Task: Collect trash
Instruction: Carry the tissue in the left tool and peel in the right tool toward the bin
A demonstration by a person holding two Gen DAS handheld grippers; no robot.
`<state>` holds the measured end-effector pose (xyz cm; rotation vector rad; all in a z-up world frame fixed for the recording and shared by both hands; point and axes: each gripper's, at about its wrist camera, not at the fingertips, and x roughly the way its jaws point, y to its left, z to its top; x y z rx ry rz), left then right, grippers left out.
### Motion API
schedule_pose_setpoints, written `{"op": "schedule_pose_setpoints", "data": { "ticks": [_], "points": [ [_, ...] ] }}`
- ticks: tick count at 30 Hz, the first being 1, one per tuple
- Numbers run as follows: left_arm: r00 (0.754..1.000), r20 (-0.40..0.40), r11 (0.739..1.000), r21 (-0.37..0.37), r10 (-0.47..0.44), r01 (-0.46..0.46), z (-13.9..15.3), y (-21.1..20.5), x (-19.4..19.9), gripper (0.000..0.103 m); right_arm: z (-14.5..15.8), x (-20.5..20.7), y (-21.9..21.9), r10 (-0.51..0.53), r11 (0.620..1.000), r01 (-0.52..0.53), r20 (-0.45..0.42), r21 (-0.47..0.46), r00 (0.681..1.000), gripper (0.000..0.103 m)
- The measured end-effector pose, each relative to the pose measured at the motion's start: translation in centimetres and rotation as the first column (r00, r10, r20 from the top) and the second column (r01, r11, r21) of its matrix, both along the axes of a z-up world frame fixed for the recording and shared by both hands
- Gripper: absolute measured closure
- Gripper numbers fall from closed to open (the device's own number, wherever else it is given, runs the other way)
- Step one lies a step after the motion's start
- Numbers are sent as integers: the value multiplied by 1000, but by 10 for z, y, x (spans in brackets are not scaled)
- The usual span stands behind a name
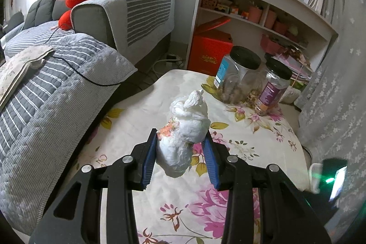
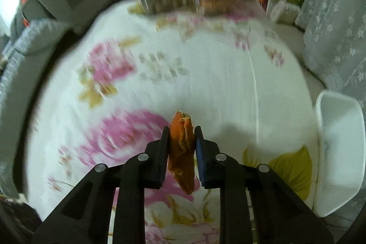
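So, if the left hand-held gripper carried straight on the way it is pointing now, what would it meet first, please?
Probably the two black-lidded jars at the far end of the floral tablecloth. The left hand-held gripper already holds the crumpled white wad, and the cloth ahead looks bare until the jars, though depth is hard to judge.

Your white tissue wad [image 1: 185,129] shows an orange floral patch; your peel scrap [image 2: 181,148] is orange. Pink and yellow flowers cover the cream bench cloth [image 1: 240,209].
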<state>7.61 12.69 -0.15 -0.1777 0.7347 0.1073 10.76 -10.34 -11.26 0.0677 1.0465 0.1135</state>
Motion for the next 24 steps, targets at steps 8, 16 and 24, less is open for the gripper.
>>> {"op": "schedule_pose_setpoints", "data": {
  "ticks": [8,16,24],
  "points": [
    [997,77,1000,13,-10,9,14,-20,-6,64,72,-17,-3,3,1000,-11,271,25,963,83],
    [992,117,998,29,-51,48,20,-54,-9,64,107,-33,-31,-46,999,33,383,40,923,82],
    [985,132,994,27,-112,109,25,-92,-8,64,116,-39,-64,-123,992,104,393,69,911,82]
  ]
}}
